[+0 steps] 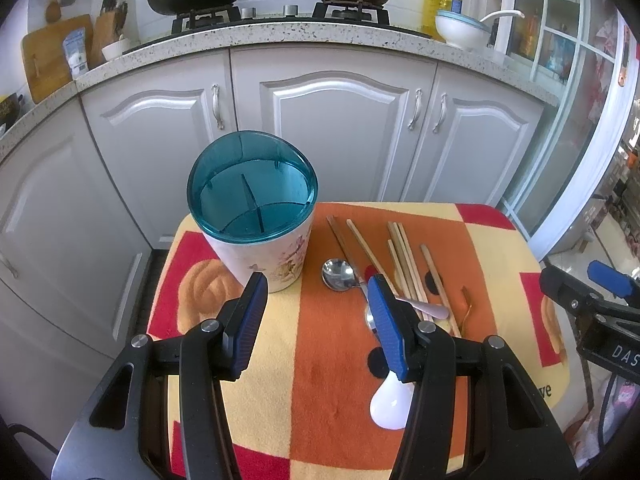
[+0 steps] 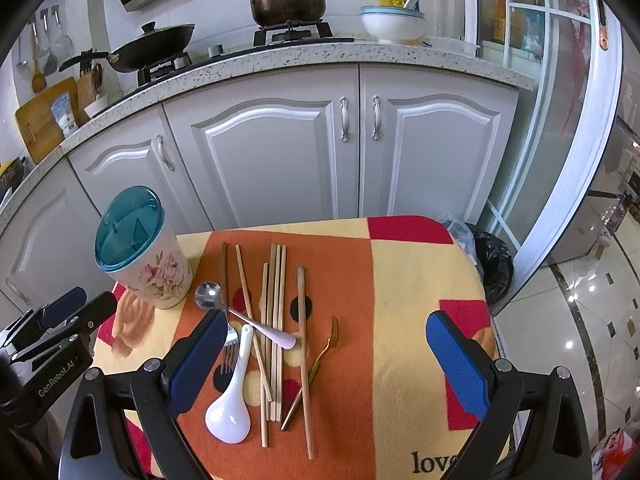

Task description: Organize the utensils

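On the checked blanket (image 2: 420,280), at its left side: a flowered utensil holder (image 2: 158,276) with a teal divided insert (image 1: 252,188), upright and seemingly empty, probably set there to stay clear of the pile yet within reach of both grippers. Just right of it, all loose in one heap: wooden chopsticks (image 2: 276,320) lying roughly parallel, pointing away toward the cabinets (image 2: 264,152); a steel spoon (image 2: 208,294) with its bowl nearest the holder and its handle crossing over the chopsticks; a white ceramic spoon (image 2: 230,412) bowl-down at the near edge; a steel fork (image 2: 229,354) tucked partly under the ceramic spoon's handle; a small gold fork (image 2: 324,350) at the right, touching the outermost chopstick.

Above the near edge of the heap: left gripper (image 1: 318,282), fingers (image 1: 248,320) spread, nothing between them, aimed at the gap between holder and steel spoon. Farther right: right gripper (image 2: 324,356), fingers (image 2: 456,364) spread wide, nothing held, framing the chopsticks and forks, likely lined up for a first pick.

Nothing yet in the holder, so sorting apparently not begun. Overlapped handles a likely snag: lifting a chopstick from beneath the steel spoon could drag the rest.
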A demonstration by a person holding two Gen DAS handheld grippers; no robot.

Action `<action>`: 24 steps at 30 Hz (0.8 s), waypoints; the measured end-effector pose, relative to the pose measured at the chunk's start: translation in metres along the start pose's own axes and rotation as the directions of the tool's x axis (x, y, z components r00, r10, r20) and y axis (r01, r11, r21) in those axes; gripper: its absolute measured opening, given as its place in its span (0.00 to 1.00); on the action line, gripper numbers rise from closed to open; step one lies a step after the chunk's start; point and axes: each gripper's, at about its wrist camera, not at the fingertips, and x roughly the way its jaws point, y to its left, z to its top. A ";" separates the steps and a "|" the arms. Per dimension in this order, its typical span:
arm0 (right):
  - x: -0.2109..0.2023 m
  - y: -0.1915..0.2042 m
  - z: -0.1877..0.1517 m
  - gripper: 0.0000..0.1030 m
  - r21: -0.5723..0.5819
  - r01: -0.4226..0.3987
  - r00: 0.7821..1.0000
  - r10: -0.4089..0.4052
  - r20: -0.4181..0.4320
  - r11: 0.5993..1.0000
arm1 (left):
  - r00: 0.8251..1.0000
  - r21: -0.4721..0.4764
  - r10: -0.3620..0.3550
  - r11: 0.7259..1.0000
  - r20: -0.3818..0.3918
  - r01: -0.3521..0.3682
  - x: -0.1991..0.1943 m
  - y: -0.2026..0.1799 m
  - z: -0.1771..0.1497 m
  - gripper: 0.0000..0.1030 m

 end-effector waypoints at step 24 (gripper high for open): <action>0.016 -0.004 -0.004 0.97 0.006 -0.006 0.999 0.006 -0.044 1.000 | 1.000 -0.025 -0.012 1.000 -0.016 0.012 0.015 0.006 0.001 0.50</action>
